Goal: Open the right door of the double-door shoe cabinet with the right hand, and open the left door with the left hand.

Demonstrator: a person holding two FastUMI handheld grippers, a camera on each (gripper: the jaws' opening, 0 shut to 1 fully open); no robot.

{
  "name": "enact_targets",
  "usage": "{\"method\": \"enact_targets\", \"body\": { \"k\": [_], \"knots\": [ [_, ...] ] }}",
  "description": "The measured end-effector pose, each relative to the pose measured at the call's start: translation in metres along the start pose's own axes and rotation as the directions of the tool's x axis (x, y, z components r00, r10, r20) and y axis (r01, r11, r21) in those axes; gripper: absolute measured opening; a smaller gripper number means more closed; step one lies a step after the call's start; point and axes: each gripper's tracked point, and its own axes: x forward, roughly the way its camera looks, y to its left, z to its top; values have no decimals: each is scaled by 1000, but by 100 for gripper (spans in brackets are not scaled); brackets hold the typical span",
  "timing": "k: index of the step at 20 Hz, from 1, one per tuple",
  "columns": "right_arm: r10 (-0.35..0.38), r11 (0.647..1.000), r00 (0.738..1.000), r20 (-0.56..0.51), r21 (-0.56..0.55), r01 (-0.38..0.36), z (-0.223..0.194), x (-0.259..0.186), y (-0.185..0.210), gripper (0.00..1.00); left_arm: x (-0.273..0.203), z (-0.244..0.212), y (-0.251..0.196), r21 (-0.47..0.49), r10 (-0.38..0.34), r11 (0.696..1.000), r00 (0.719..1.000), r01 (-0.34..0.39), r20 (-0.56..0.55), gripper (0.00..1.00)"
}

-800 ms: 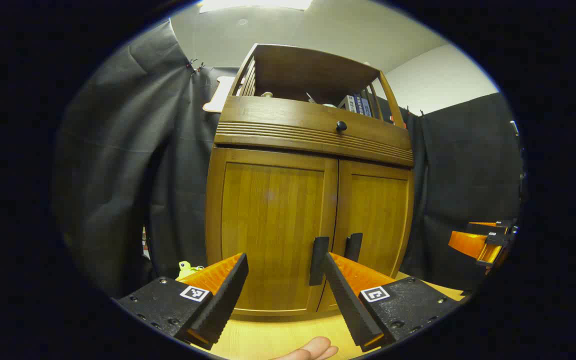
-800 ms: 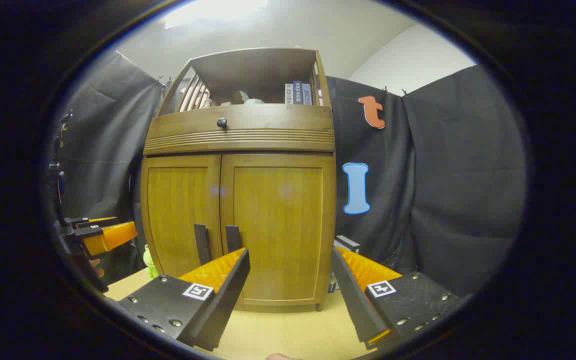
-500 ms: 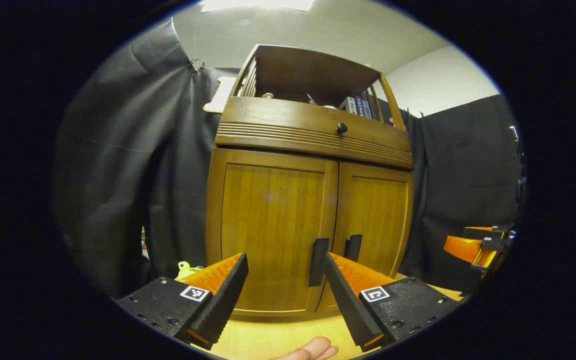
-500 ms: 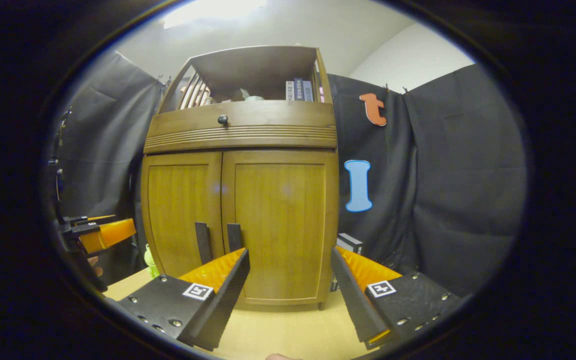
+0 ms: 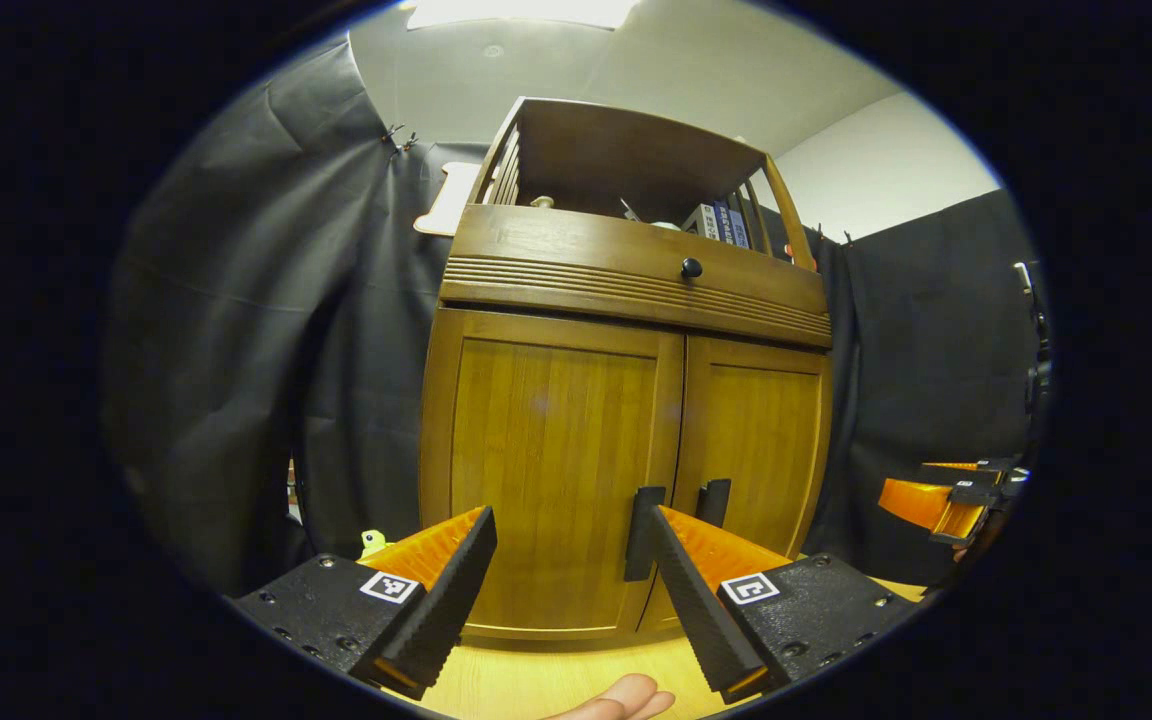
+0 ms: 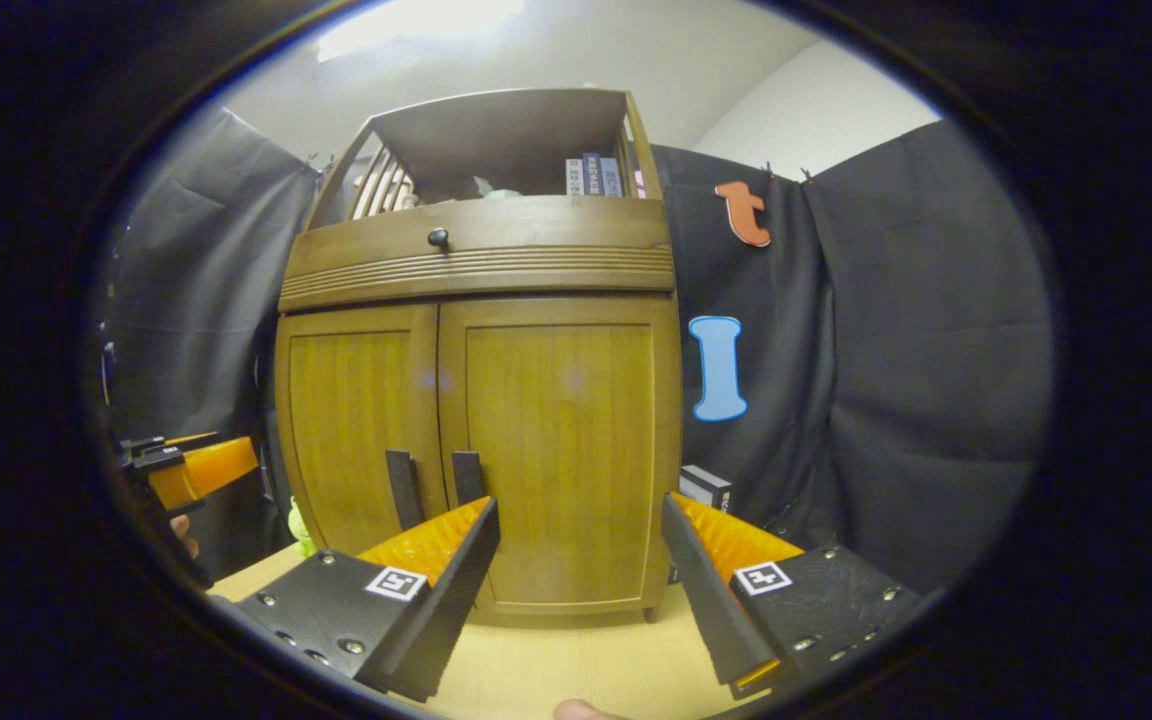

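Black cloth walls on all sides, pale wooden surface [image 6: 576,665] underfoot. Shoe cabinet [image 6: 481,265] standing on it, centred ahead in both gripper views. Both doors shut: right door [image 6: 561,440] and left door [image 5: 546,470] flush with the frame, dark vertical handles side by side at the centre seam. Right handle [image 6: 467,477], left handle [image 5: 643,520]. Drawer with small knob [image 5: 691,267] above the doors, open shelf on top holding books [image 6: 594,176].

Left gripper [image 5: 571,590]: jaws wide apart, empty, short of the cabinet. Right gripper [image 6: 581,590]: jaws wide apart, empty, likewise short of the doors.

Step judged: approach only, no handle touched yet, neither door started.

Next move likely: right gripper forward and slightly leftward to straddle the right handle, close on it, pull along the hinge arc. Same afterwards for the left side.

Writing: book spines too small to read. Square black-and-white markers on gripper bodies, no legible text.
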Motion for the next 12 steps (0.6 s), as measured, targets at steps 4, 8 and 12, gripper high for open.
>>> {"method": "enact_targets", "body": {
  "k": [4,8,12],
  "knots": [
    [36,999,998,-47,12,-35,-11,3,11,96,4,-3,3,10,5,1000,1000,-5,-10,89],
    [96,995,992,-76,27,-94,-17,8,28,96,11,-5,5,13,13,1000,1000,-12,-24,89],
    [126,992,988,-92,33,-123,-23,20,41,94,14,-6,7,18,6,1000,1000,-5,-22,89]
  ]
}}
